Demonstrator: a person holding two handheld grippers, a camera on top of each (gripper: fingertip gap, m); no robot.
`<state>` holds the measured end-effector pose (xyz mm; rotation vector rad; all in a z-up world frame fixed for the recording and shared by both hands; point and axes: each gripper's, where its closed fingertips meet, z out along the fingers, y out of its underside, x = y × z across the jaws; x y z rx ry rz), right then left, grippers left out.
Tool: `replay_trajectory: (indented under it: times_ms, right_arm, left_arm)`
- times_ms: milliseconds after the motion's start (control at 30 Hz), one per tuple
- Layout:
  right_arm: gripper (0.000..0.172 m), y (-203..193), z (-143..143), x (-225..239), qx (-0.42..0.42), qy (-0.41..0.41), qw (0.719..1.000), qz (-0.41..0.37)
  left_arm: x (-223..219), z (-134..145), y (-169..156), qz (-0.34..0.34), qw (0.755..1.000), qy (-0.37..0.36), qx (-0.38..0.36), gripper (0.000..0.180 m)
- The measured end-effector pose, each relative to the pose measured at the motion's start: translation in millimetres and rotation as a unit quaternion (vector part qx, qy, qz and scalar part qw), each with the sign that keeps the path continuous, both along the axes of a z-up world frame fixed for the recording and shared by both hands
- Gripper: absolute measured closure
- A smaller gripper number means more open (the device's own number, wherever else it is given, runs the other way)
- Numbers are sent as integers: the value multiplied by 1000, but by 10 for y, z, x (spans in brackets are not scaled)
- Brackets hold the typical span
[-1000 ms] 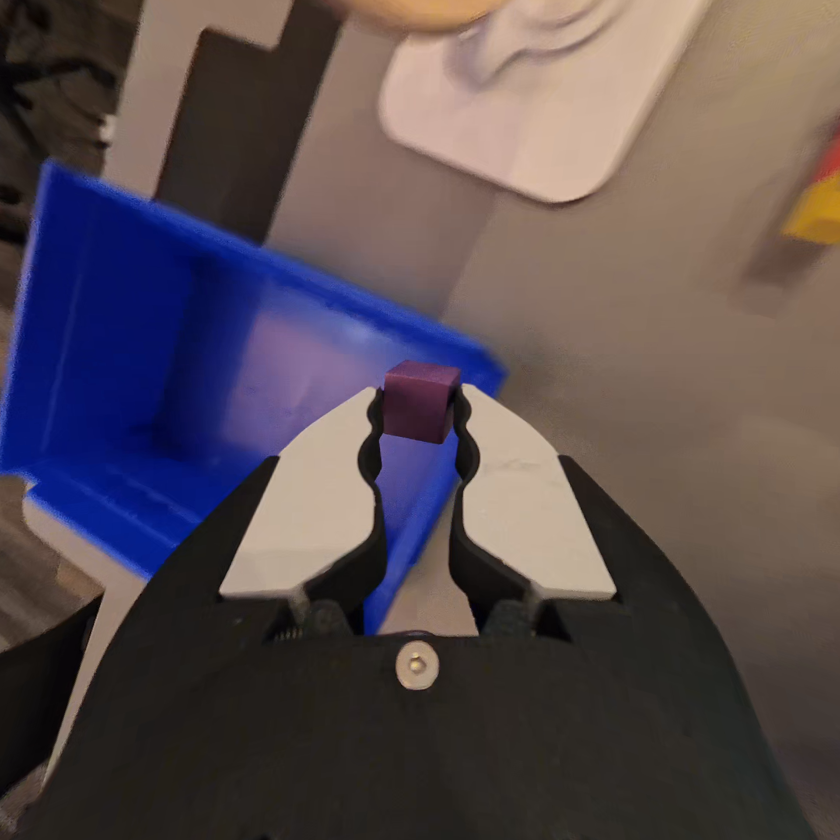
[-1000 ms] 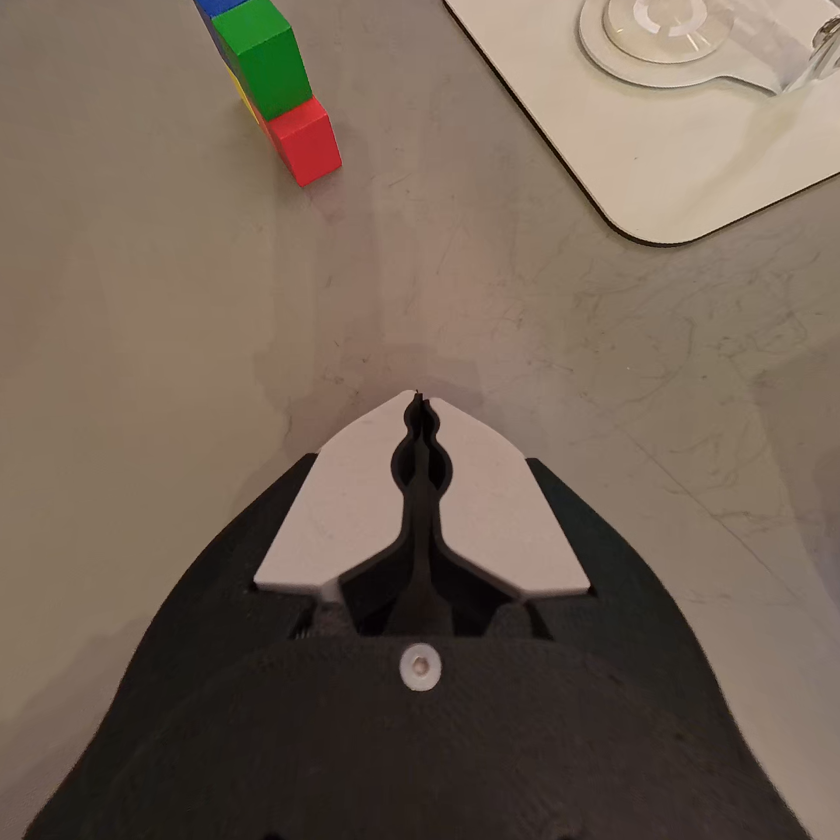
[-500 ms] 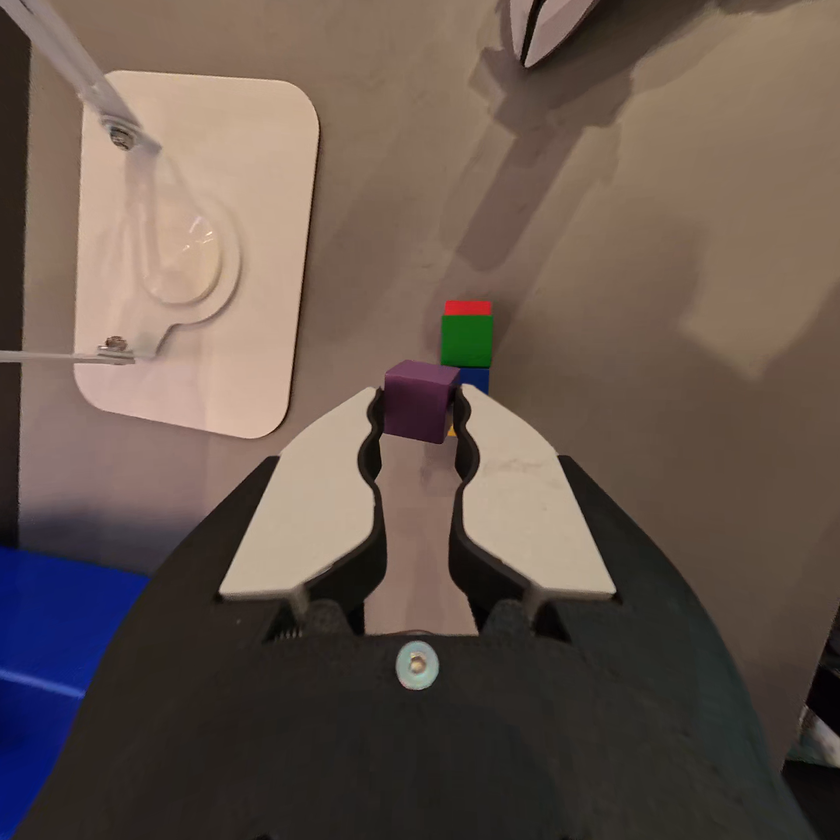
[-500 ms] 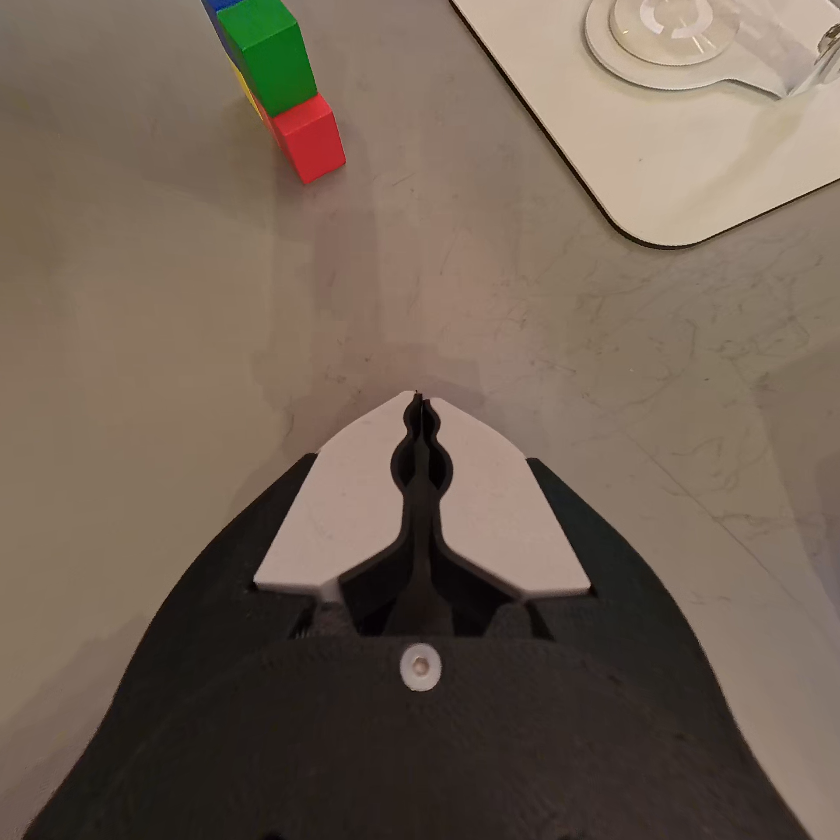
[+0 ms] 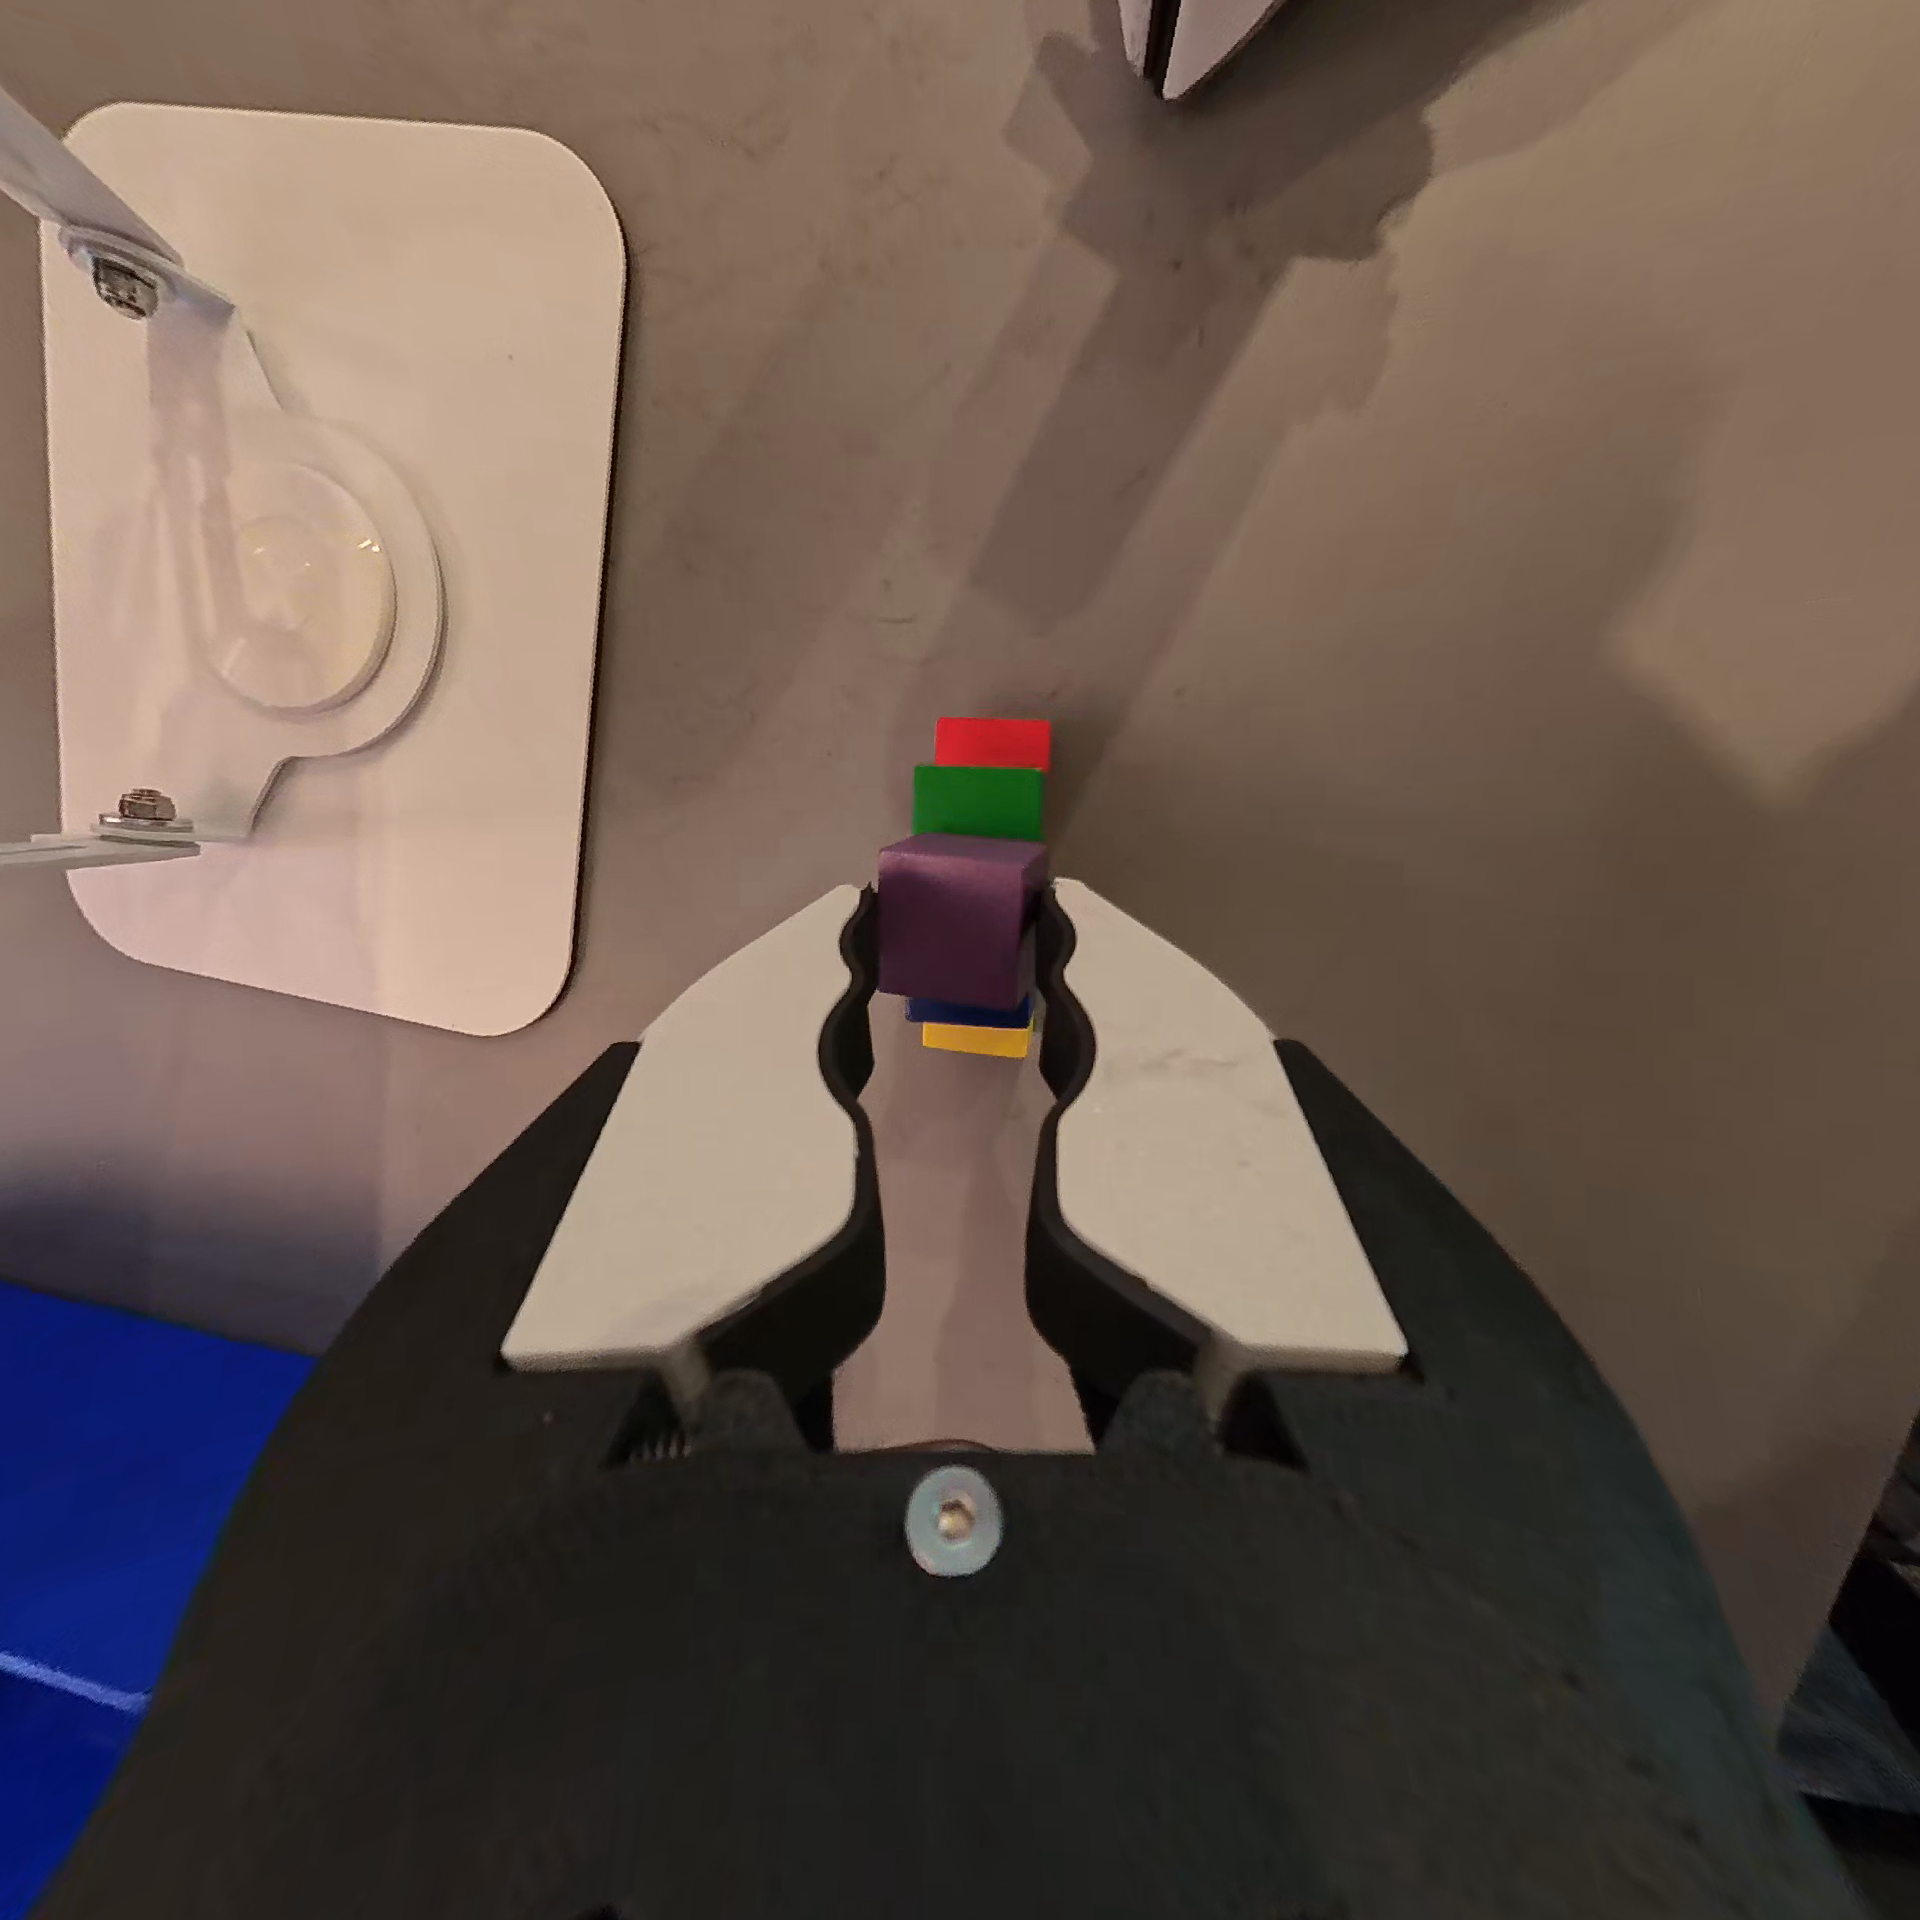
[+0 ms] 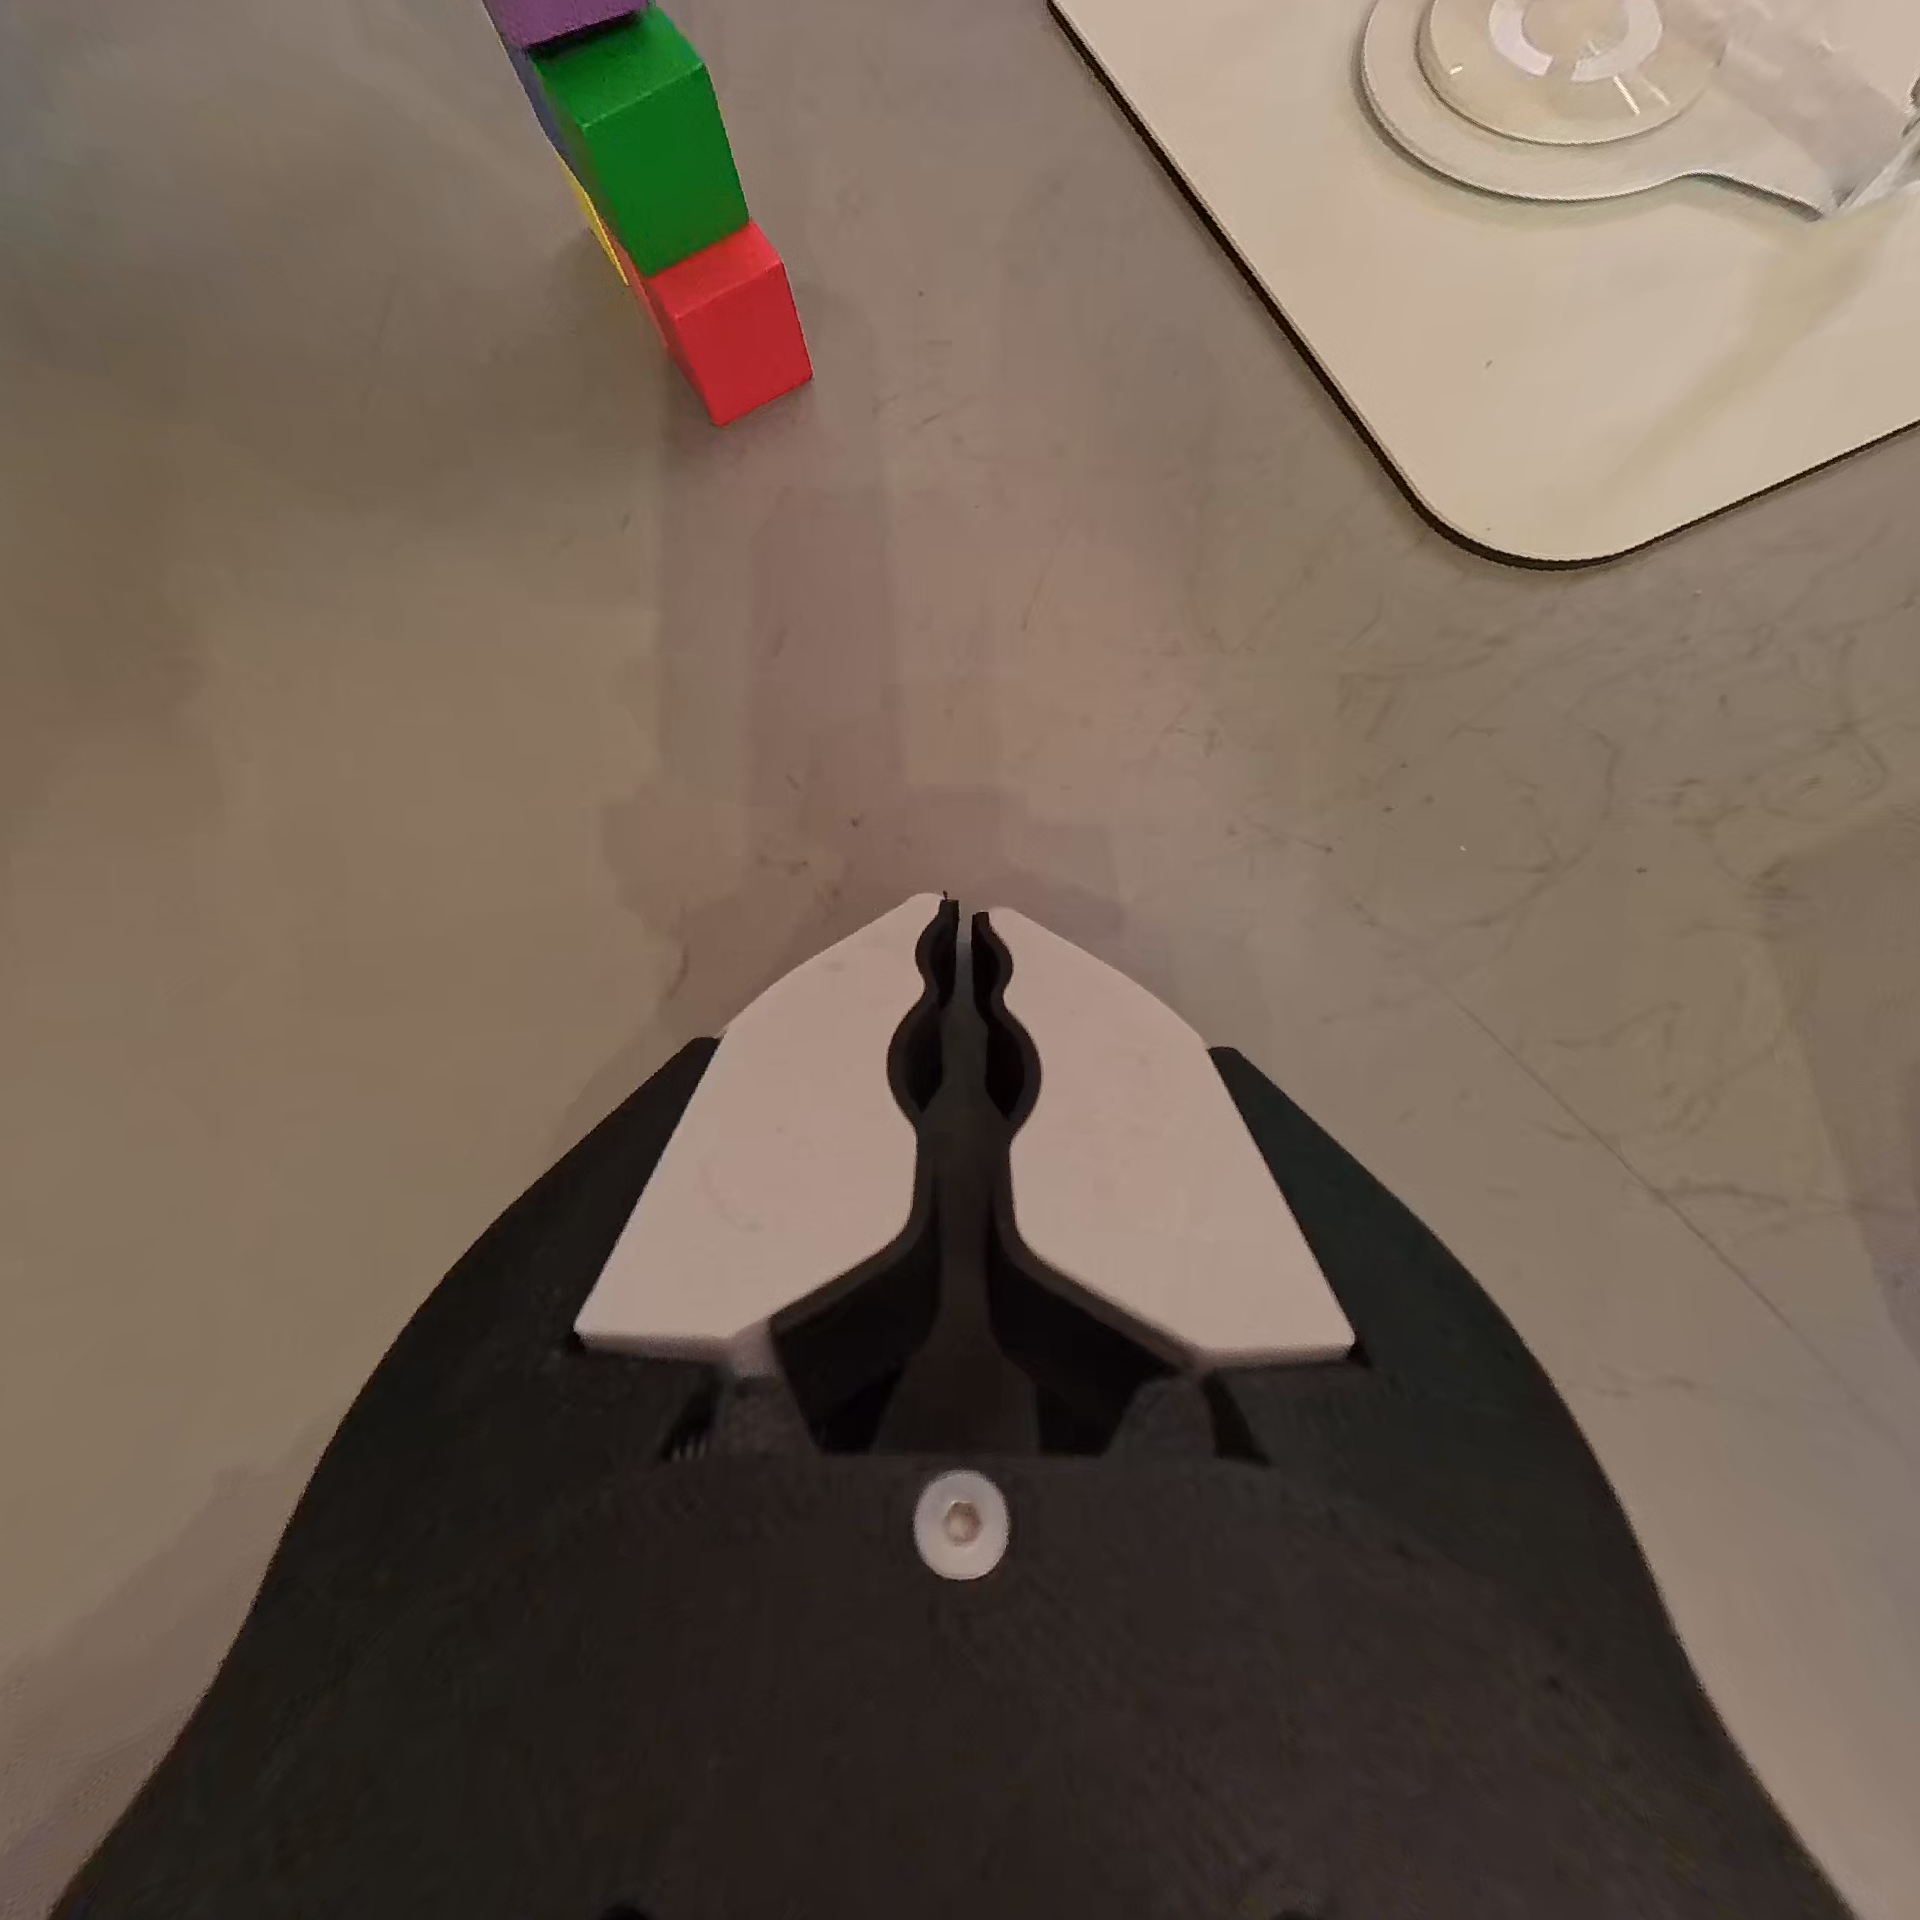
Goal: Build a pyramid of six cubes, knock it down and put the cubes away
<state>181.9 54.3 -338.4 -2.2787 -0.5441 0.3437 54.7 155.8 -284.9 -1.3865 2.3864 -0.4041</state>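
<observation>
My left gripper [image 5: 956, 925] is shut on a purple cube [image 5: 956, 920], with both pads pressed on its sides. It holds the cube above a small stack on the grey table. In the stack I see a red cube [image 5: 992, 740], a green cube [image 5: 977, 800], a blue cube [image 5: 971, 1010] and a yellow cube [image 5: 977, 1037]. In the right wrist view the purple cube [image 6: 561, 16] shows at the top edge, over the green cube [image 6: 649, 135] and the red cube [image 6: 732, 327]. My right gripper [image 6: 964, 914] is shut but for a hairline slit, with nothing between its pads, and it is well short of the stack.
A white mat [image 5: 499, 520] with a clear plastic fitting [image 5: 281, 582] lies left of the stack. The mat also shows in the right wrist view [image 6: 1558, 364]. A blue bin [image 5: 104, 1507] sits at the lower left. The right gripper's tips [image 5: 1164, 52] show at the top edge. Left tips to right tips: about 20 cm.
My left gripper swung from over the blue bin to the stack, keeping the purple cube, and moved closer to it. My right gripper's pads parted by a hair.
</observation>
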Motion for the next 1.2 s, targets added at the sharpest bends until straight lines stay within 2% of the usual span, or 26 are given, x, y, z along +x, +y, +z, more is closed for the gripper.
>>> replay_trajectory:
  times_ms: [433, 567, 700, 800, 867, 933, 1033, 1100, 1200]
  right_arm:
    - [169, -2, 0, -1, 0, 0, 1000, 0]
    - [169, -4, 0, -2, 0, 0, 1000, 0]
    - [169, -5, 1, -3, 0, 1, 1000, 1]
    - [169, -9, 1, -4, 0, 0, 1000, 1]
    - [169, -10, 0, -3, 1, -3, 1000, 0]
    - [169, -10, -4, 3, 3, -10, 1000, -3]
    - [171, 4, -3, 57, 8, -21, 999, -30]
    - [171, 12, -17, 104, 5, -30, 998, -56]
    - [170, 33, -25, 113, 7, -54, 995, -81]
  left_arm:
    - [21, -12, 4, 4, 1000, -9, 15, 152]
    - [-9, -46, 20, 7, 1000, -3, 16, 132]
    - [-77, 78, 16, 15, 1000, -13, 0, 112]
    - [-171, 243, 93, 29, 998, -52, -12, 114]
    - [-281, 287, 188, 62, 995, -67, -34, 112]
    - [-376, 290, 265, 86, 990, -99, -58, 119]
    - [-542, 170, 496, 142, 980, -130, -43, 136]
    - [-630, 84, 514, 165, 972, -151, -75, 146]
    - [-705, -22, 624, 202, 956, -195, -82, 156]
